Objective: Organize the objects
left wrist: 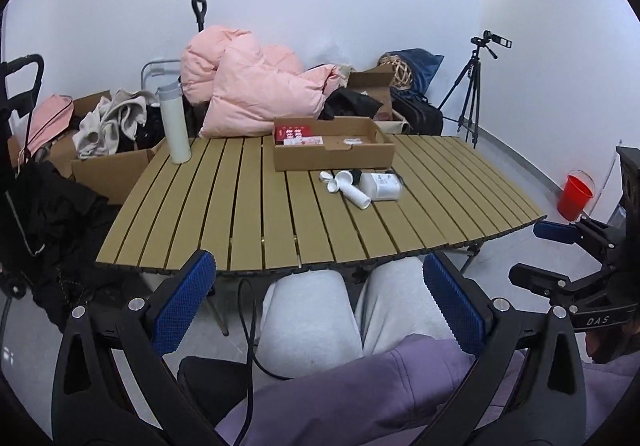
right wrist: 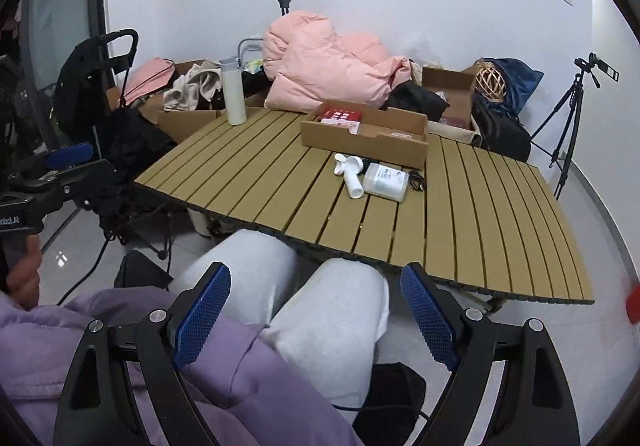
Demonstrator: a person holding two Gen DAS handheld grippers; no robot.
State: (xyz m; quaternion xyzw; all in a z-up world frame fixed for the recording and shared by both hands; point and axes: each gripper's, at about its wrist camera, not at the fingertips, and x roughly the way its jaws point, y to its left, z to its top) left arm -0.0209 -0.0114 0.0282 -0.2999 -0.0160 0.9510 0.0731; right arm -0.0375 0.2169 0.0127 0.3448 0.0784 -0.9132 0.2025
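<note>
A shallow cardboard box [left wrist: 334,158] [right wrist: 362,140] sits at the back of the slatted tan table [left wrist: 248,214] [right wrist: 460,222], holding red packets [left wrist: 294,133] [right wrist: 340,114]. In front of it lie a small white handheld fan [left wrist: 352,190] [right wrist: 352,176], a white bottle on its side [left wrist: 380,186] [right wrist: 386,181] and a dark cable [right wrist: 416,180]. A tall white flask [left wrist: 174,122] [right wrist: 233,92] stands at the table's back left. My left gripper [left wrist: 320,310] and right gripper [right wrist: 316,318] are both open and empty, held over the person's lap, short of the table's near edge.
A pink down jacket [left wrist: 248,86] [right wrist: 328,62] is piled behind the table with cardboard boxes, clothes and bags. A tripod with a camera [left wrist: 470,86] [right wrist: 572,106] stands at the right. A red bucket [left wrist: 574,194] is on the floor right. A black cart is at the left.
</note>
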